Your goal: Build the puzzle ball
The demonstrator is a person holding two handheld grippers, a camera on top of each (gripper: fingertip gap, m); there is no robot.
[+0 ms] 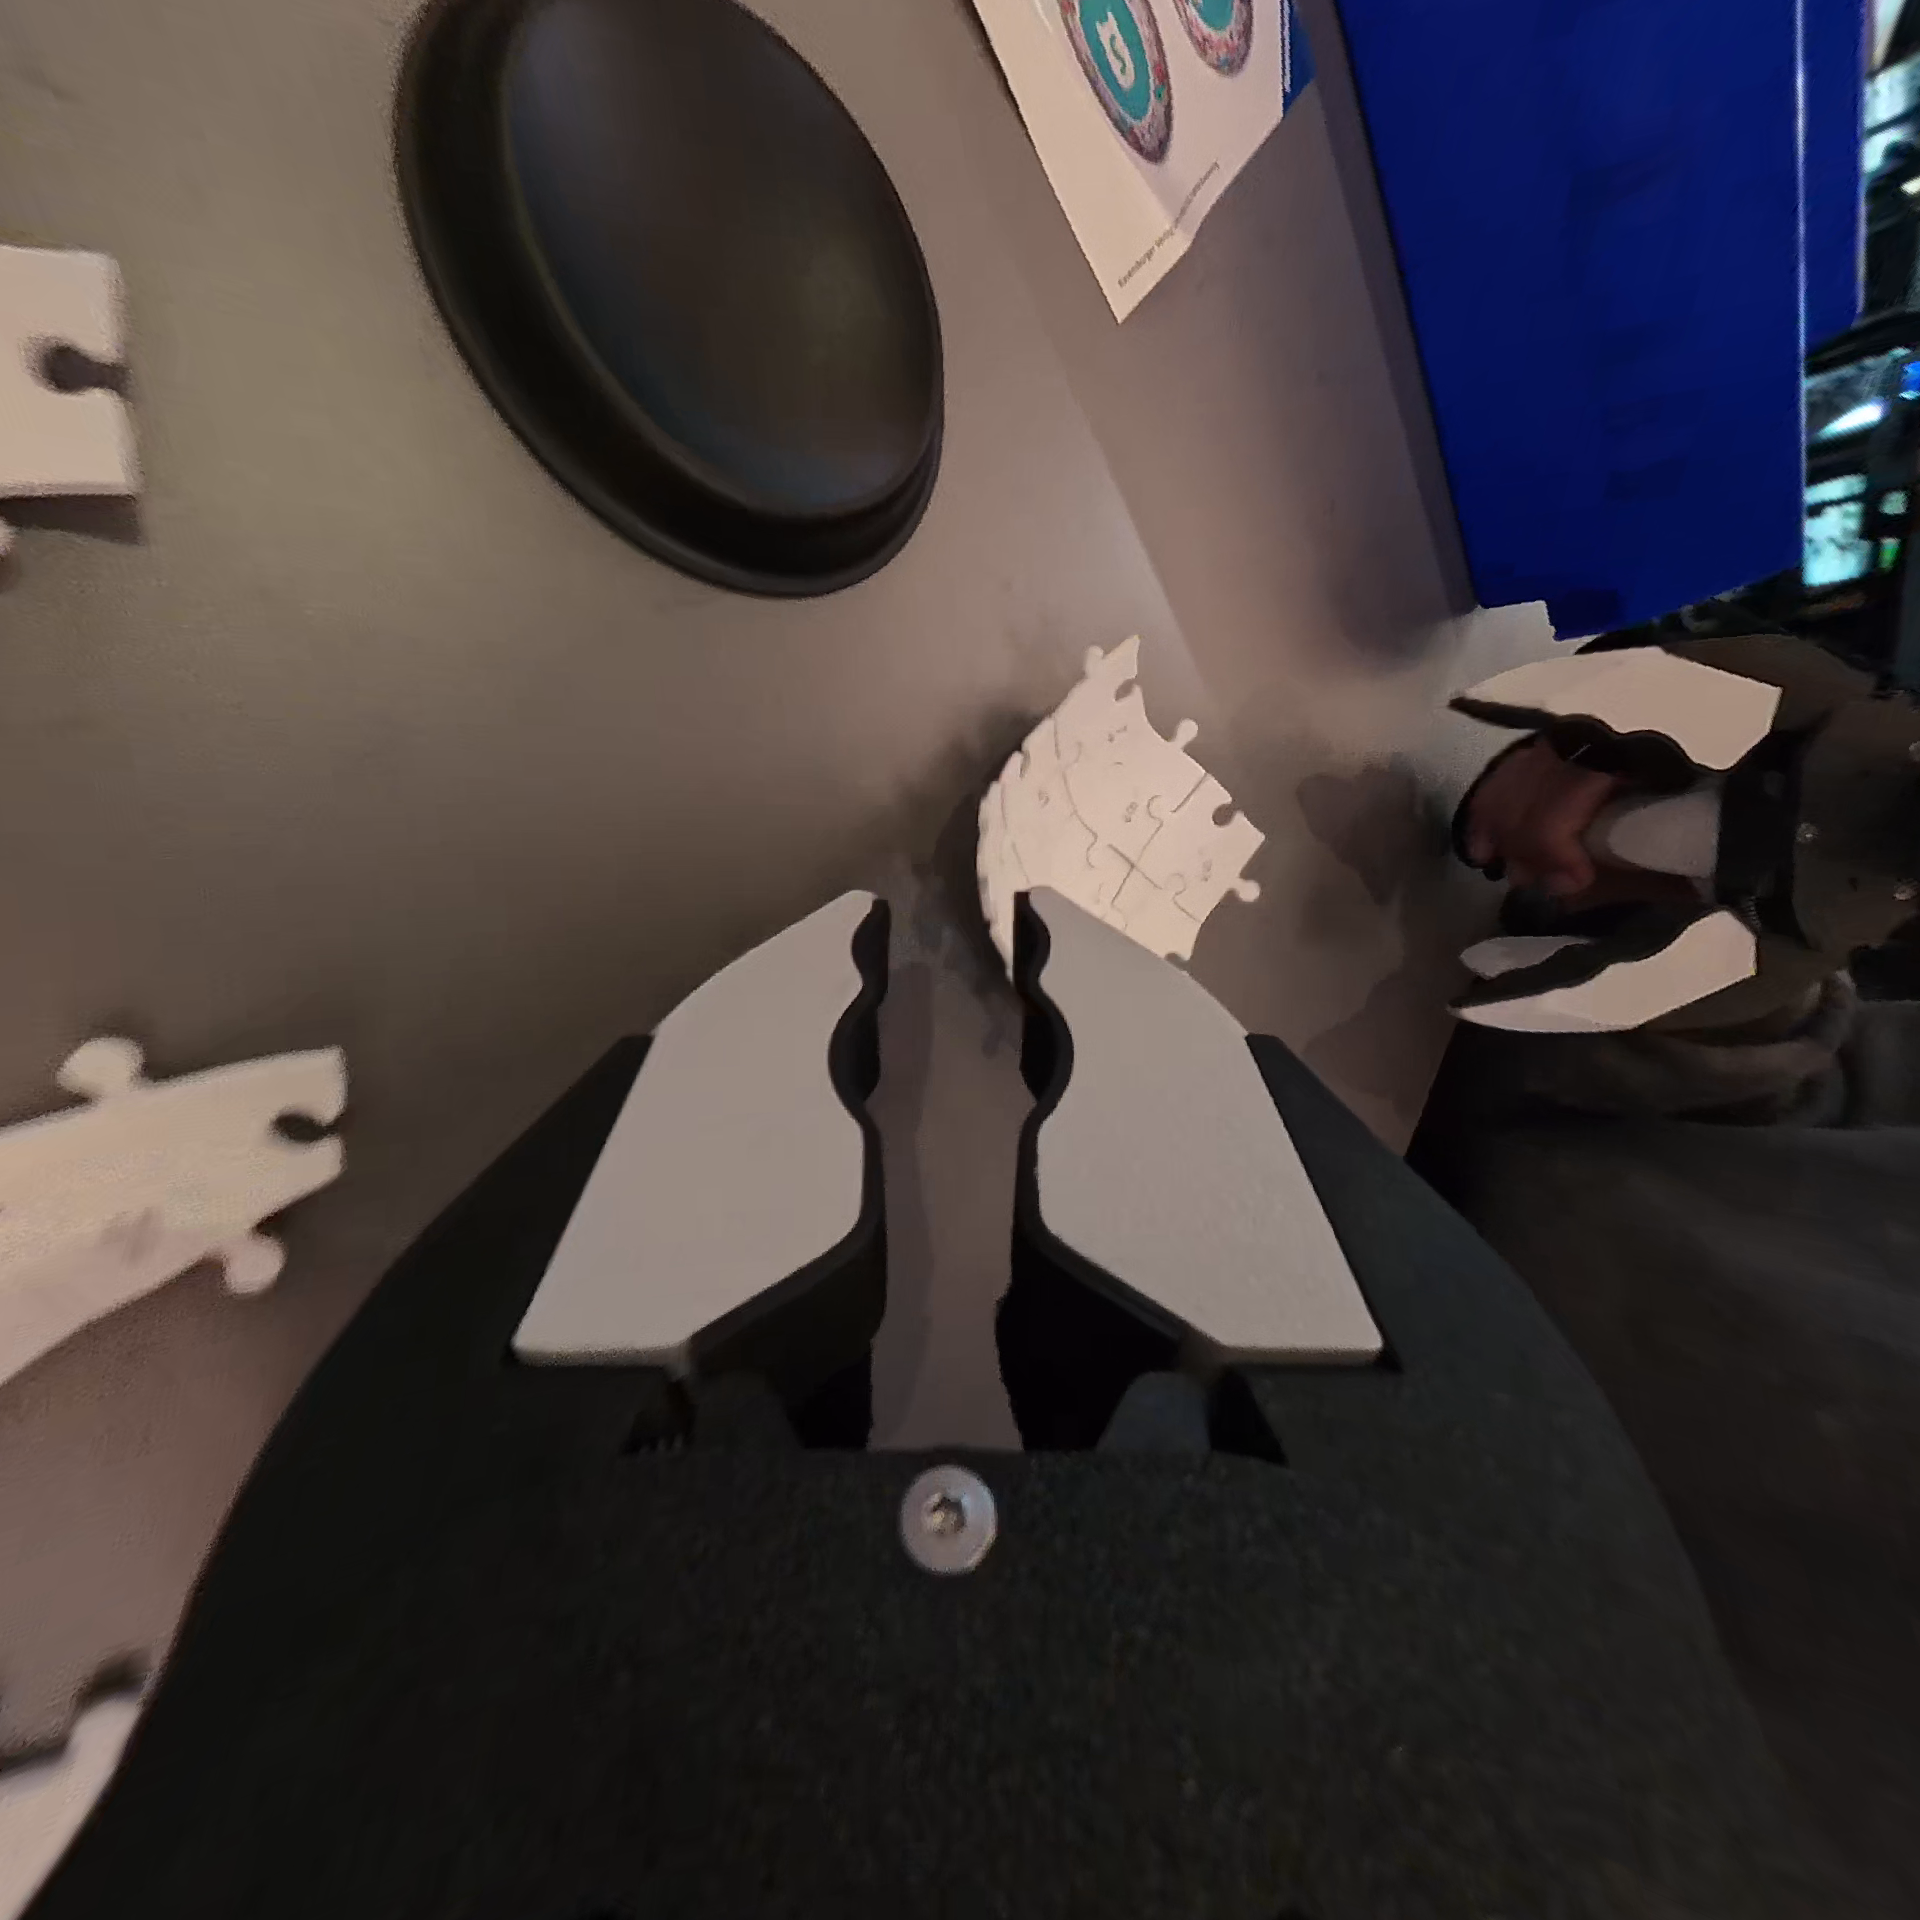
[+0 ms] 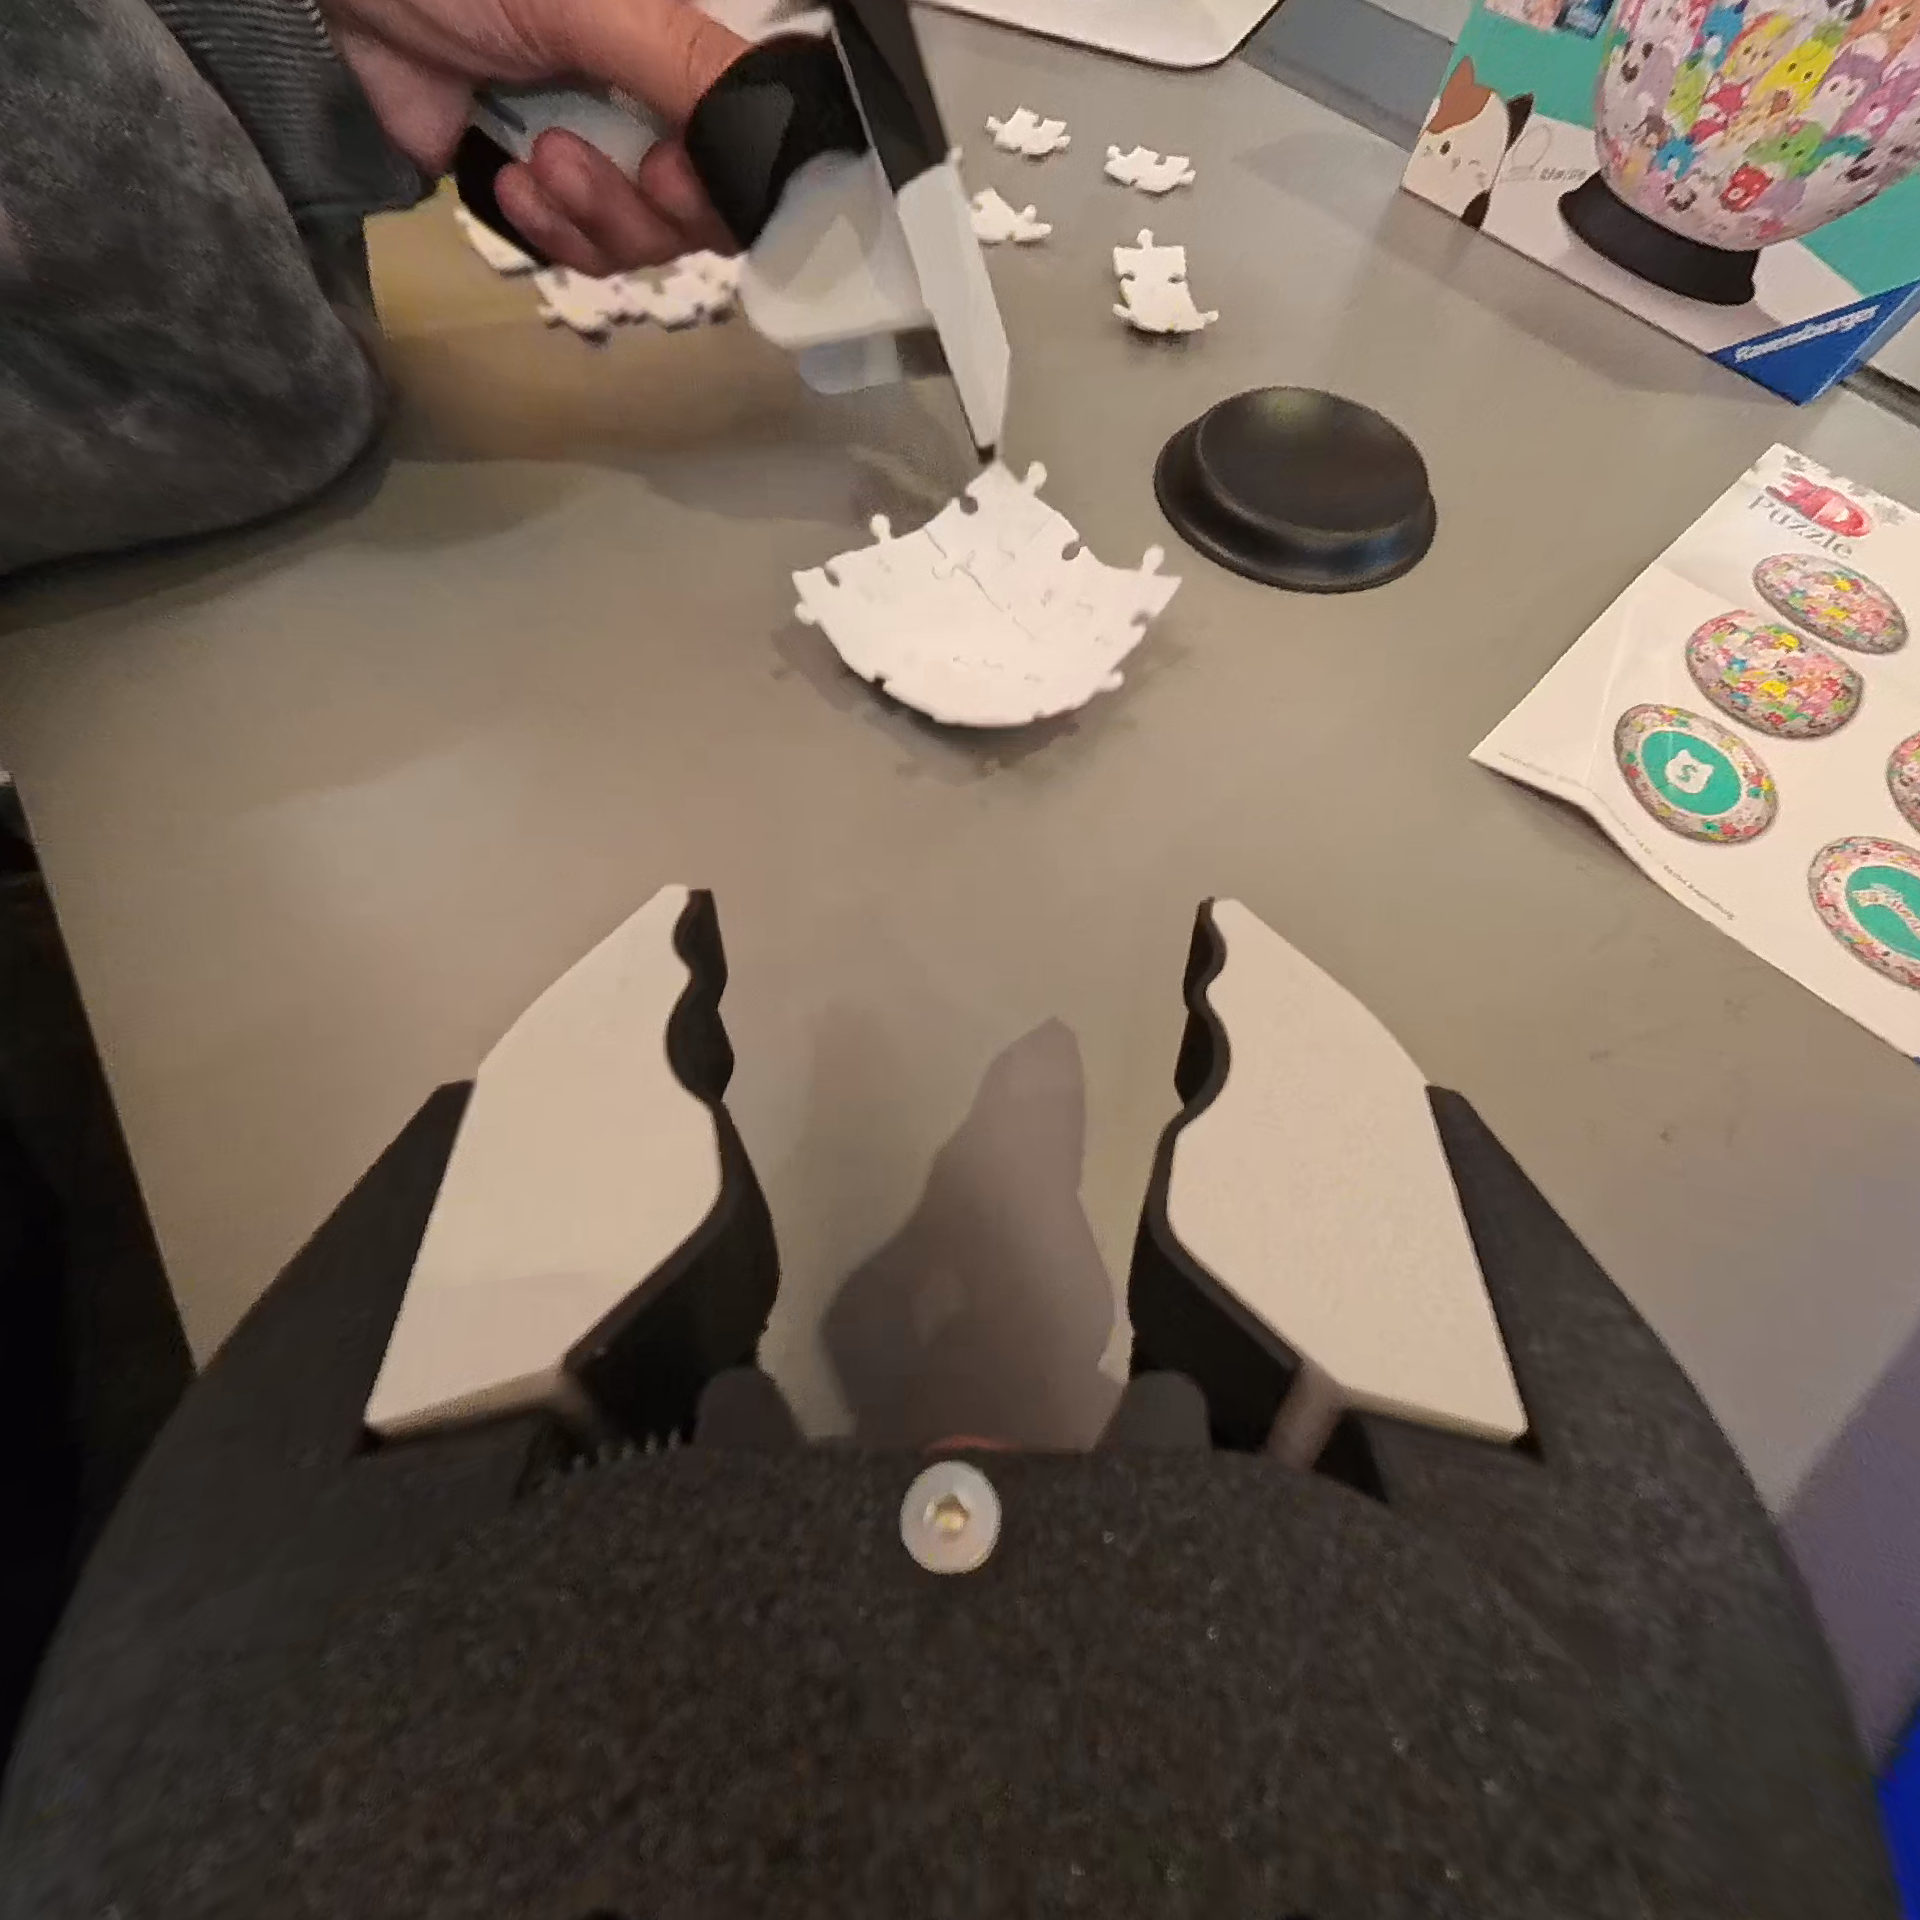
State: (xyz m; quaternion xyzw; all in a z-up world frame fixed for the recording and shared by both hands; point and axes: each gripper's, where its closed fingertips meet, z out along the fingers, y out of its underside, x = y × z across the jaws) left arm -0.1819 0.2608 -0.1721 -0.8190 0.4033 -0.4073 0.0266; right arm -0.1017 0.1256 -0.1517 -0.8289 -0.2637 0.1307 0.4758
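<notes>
A bowl-shaped white section of joined puzzle pieces (image 2: 987,613) lies on the grey table (image 2: 520,779). It also shows in the left wrist view (image 1: 1122,821), just past my fingertips. My left gripper (image 1: 951,904) holds its jaws a narrow gap apart with only table showing between them. In the right wrist view its tip (image 2: 985,447) points down at the far rim of the section. My right gripper (image 2: 956,914) is wide open and empty, short of the section. It shows at the right of the left wrist view (image 1: 1455,852).
A round black stand (image 2: 1299,488) sits right of the section, also in the left wrist view (image 1: 707,301). Loose white pieces (image 2: 1153,281) lie farther back and at the left (image 1: 177,1153). An instruction sheet (image 2: 1745,727) and the puzzle box (image 2: 1683,156) are at the right. My hands' fingertips stand some 15 cm from each other.
</notes>
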